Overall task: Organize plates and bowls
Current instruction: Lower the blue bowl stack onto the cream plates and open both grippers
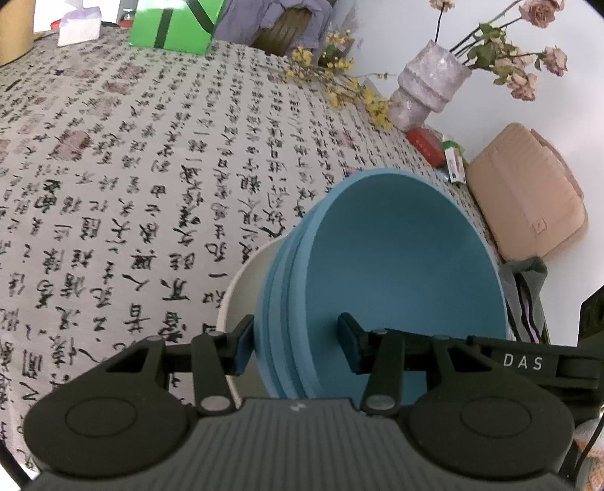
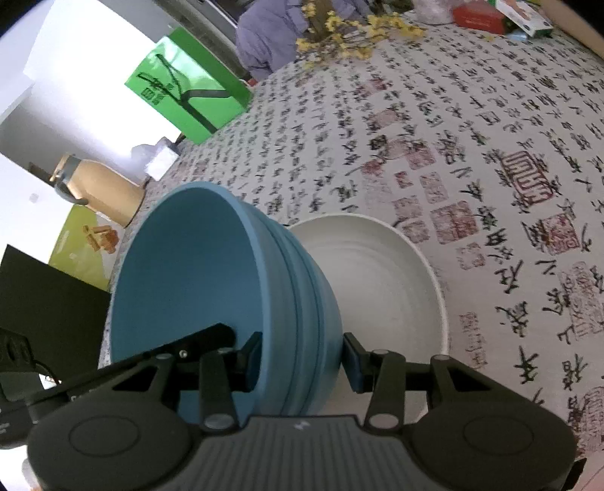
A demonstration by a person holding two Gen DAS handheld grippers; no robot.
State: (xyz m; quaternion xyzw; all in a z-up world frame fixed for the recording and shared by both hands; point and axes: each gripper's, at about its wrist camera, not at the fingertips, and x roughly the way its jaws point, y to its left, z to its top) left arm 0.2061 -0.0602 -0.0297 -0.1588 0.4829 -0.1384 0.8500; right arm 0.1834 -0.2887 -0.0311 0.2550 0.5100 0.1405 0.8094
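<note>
While a nested stack of blue bowls (image 1: pixel 377 264) is clamped at opposite rims by the left gripper (image 1: pixel 294 347) and right gripper (image 2: pixel 302 358), it is carried over a white plate (image 2: pixel 396 283). Next, a level lowering onto the plate seems called for.

A: Status of my left gripper (image 1: pixel 294 347) view?
B: Stack of blue bowls (image 1: pixel 396 264) hides most of white plate (image 1: pixel 241 291); only its left rim shows. Bowl count uncertain, approx. three rims. Flowers (image 1: pixel 536 15) cut off at top edge.

A: My right gripper (image 2: pixel 302 358) view?
B: Bowl bases hidden behind gripper body. Plate's near rim hidden too. Beige jug (image 2: pixel 105 189) overexposed, detail unreadable. Tablecloth (image 2: pixel 490 151) text too blurred to read.
</note>
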